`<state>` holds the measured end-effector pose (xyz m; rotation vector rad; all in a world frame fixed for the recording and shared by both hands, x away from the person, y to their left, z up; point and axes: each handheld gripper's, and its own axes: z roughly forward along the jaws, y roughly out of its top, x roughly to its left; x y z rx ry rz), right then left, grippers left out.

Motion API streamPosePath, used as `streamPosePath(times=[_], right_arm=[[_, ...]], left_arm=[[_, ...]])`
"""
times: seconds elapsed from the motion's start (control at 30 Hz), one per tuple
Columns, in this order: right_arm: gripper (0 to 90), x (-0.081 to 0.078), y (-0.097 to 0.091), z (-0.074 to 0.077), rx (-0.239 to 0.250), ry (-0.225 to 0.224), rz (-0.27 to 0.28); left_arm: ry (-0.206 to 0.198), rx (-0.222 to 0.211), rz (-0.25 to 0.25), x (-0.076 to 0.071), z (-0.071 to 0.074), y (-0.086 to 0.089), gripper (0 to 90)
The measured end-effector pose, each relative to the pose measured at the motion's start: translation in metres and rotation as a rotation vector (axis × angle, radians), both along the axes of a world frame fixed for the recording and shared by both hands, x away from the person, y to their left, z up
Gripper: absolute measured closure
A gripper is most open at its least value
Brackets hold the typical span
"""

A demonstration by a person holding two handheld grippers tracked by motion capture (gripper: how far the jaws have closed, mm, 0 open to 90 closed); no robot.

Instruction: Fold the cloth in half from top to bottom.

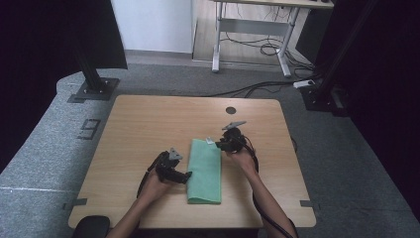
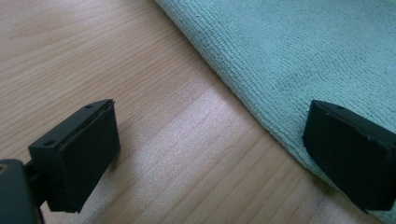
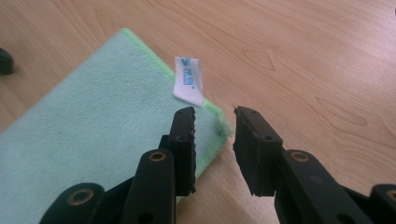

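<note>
A folded green cloth [image 1: 204, 171] lies lengthwise in the middle of the wooden table [image 1: 143, 129]. Its white label [image 3: 189, 82] sticks out at the far right corner. My left gripper [image 1: 187, 176] is open at the cloth's left edge [image 2: 243, 98]: one jaw rests over the bare wood, the other over the cloth. My right gripper [image 1: 218, 145] is open at the far right corner of the cloth [image 3: 93, 135]. Its jaws stand a short way apart, just above that corner, with nothing between them.
A dark round hole [image 1: 230, 110] sits near the table's far edge. Black frame posts stand at the back left [image 1: 94, 74] and back right [image 1: 322, 84]. Cables [image 1: 257, 88] run over the grey floor behind the table. Bare wood lies on both sides of the cloth.
</note>
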<state>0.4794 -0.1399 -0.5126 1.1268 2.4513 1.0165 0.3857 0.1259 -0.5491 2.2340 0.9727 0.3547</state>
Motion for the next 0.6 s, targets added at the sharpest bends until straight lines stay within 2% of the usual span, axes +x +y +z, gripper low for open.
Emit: streamPosePath(times=[0.13,0.3,0.37,0.43,0.47,0.53,0.6], right_arm=[[63.0,0.008,0.003,-0.009,-0.015,0.020,0.002],[53.0,0.014,0.006,-0.022,-0.051,0.036,0.011],[49.0,0.015,0.005,-0.025,-0.029,0.033,0.002],[47.6,0.016,0.005,-0.025,-0.030,0.028,0.013],[51.0,0.016,0.006,-0.025,-0.041,0.026,0.023],[65.0,0.016,0.007,-0.024,-0.024,0.037,0.058],[74.6,0.015,0.009,-0.024,-0.020,0.046,0.080]], left_arm=[[0.000,0.000,0.001,0.000,0.000,0.000,3.8],[0.001,-0.001,0.001,0.000,0.000,0.000,3.8],[0.001,-0.001,0.002,0.000,0.000,0.000,3.8],[0.001,-0.001,0.002,0.000,0.000,0.000,3.8],[0.000,-0.001,0.002,0.000,0.000,0.000,3.8],[0.001,-0.001,0.002,0.000,0.000,0.000,3.8],[0.001,-0.001,0.001,0.000,0.000,0.000,3.8]])
